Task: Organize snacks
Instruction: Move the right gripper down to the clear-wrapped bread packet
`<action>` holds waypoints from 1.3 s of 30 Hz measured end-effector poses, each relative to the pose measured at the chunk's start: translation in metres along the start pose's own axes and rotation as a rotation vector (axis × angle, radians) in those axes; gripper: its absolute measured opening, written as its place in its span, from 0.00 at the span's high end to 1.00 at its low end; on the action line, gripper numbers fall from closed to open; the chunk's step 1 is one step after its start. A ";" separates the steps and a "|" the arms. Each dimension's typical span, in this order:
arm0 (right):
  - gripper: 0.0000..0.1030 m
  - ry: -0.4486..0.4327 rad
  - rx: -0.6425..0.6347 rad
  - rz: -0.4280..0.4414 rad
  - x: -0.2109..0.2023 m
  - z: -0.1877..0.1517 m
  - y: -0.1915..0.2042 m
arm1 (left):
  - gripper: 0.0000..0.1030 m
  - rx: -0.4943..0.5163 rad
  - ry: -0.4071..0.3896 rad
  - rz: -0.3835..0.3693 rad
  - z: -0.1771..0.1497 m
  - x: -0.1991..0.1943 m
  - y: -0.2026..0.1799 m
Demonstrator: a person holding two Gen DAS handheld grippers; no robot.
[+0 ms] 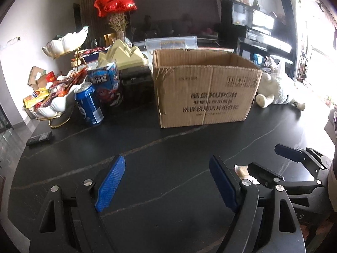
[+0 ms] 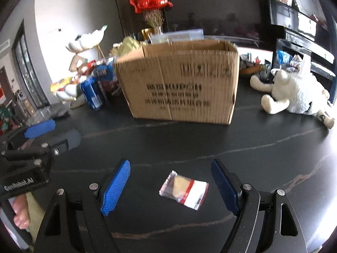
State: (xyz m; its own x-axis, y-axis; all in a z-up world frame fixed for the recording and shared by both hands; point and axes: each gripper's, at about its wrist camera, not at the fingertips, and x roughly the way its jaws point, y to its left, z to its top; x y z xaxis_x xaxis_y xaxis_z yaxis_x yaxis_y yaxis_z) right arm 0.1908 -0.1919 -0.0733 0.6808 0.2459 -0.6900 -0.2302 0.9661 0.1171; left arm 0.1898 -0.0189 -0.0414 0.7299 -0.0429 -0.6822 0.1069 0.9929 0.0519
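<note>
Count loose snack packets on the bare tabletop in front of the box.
1. A clear snack packet lies flat between the open right gripper fingers, near side of the cardboard box. Others may hide behind it.

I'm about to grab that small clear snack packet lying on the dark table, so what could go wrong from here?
1. The small clear snack packet lies flat on the dark marble table, so the right hand-held gripper, open around it, may skid over it.
2. The left hand-held gripper is close alongside; the two could bump.
3. The brown cardboard box has tall walls; a low carry might catch its rim.
</note>
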 end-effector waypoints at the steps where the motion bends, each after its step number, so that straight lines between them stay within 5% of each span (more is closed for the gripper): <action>1: 0.22 0.005 0.000 -0.004 0.003 -0.002 0.000 | 0.20 0.004 0.005 0.007 -0.002 0.004 0.000; 28: 0.23 0.137 -0.027 -0.060 0.056 -0.028 -0.001 | 0.20 -0.012 0.121 -0.026 -0.034 0.059 0.000; 39: 0.45 0.122 -0.038 -0.100 0.054 -0.028 -0.003 | 0.20 -0.002 0.130 -0.030 -0.036 0.062 -0.003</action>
State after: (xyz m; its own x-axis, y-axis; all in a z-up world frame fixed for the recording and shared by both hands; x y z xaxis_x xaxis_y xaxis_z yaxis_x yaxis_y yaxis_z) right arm 0.2091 -0.1838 -0.1312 0.6123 0.1351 -0.7790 -0.1937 0.9809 0.0179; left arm 0.2102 -0.0206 -0.1097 0.6331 -0.0580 -0.7719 0.1262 0.9916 0.0291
